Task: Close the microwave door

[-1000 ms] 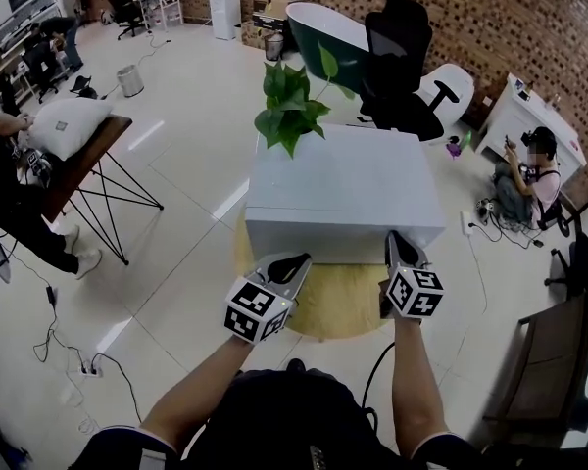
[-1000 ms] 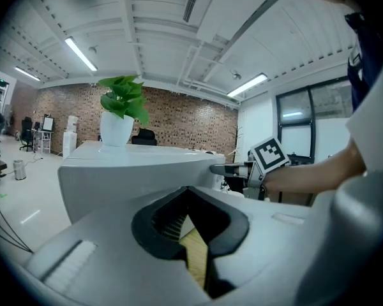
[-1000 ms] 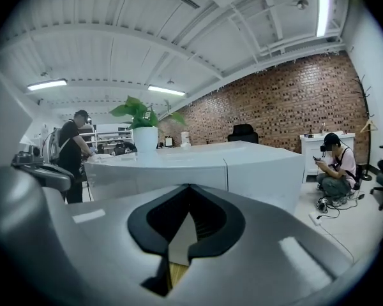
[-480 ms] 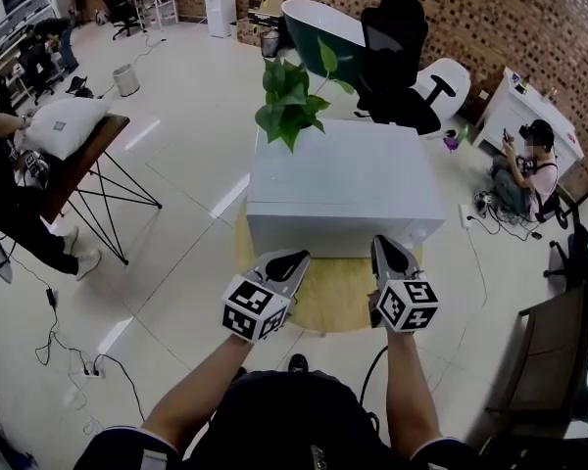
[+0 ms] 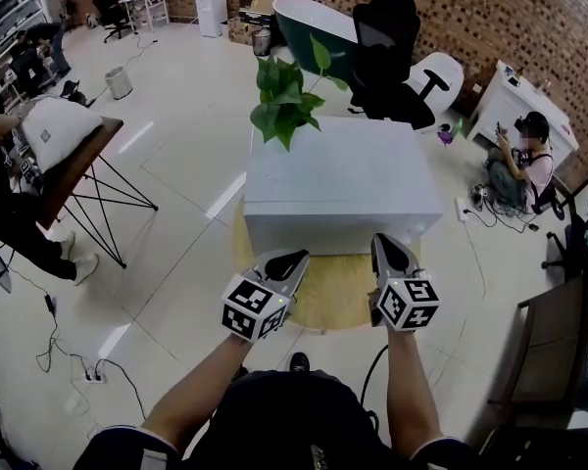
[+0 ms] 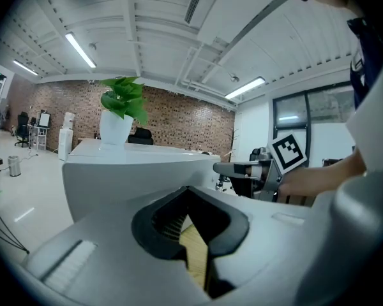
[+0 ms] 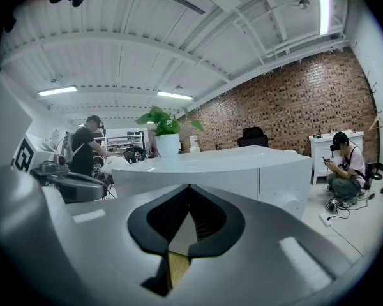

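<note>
The microwave [image 5: 343, 179] is a large white box on the floor with a potted plant [image 5: 286, 96] on its top. Its front face [image 7: 242, 171] shows a vertical seam and lies flush, with no door standing out. Both grippers hover just short of that front, apart from it. My left gripper [image 5: 292, 259] is shut with nothing between its jaws, and its tips [image 6: 190, 190] meet. Beside it my right gripper [image 5: 384, 245] is also shut and empty, pointing at the box [image 7: 189, 187]. In the left gripper view the box [image 6: 134, 171] fills the middle.
A round yellow rug [image 5: 333, 297] lies under the box. A black office chair [image 5: 387, 57] stands behind it. A folding table with a pillow [image 5: 64, 135] is at the left. A person sits on the floor at the right [image 5: 524, 169]. Cables run along the floor at lower left [image 5: 73, 360].
My right gripper drew slightly left and back from a second ago, then held still. The left gripper has barely moved. The view has shifted a little.
</note>
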### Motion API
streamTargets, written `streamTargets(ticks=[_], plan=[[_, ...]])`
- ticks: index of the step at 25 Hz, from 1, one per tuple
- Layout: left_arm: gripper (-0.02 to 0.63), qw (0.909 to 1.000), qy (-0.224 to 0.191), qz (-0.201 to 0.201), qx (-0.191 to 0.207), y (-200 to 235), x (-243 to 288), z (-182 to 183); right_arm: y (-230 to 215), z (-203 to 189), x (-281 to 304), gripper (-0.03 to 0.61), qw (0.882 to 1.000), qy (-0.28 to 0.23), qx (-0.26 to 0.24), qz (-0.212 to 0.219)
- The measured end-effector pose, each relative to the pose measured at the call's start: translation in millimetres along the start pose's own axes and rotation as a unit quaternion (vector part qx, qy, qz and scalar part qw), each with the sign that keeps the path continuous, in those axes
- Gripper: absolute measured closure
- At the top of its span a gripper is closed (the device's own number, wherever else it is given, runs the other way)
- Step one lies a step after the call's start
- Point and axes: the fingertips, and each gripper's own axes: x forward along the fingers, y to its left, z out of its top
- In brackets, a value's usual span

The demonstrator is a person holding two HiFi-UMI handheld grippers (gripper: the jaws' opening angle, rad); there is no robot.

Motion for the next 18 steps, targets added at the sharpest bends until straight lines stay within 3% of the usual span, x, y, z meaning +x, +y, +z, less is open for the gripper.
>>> streamTargets(ticks=[9, 18], plan=[[0.603, 1.0, -0.003, -0.006, 0.002, -2.7, 4.2, 3.5, 27.1, 36.7, -10.5, 0.578, 0.997, -0.036, -0.046, 0.048], [0.603, 0.9999, -0.004, -0.008, 0.006, -5.7, 4.5, 6.0, 48.6, 49.7, -13.0, 0.578, 0.995, -0.044, -0.055, 0.077]])
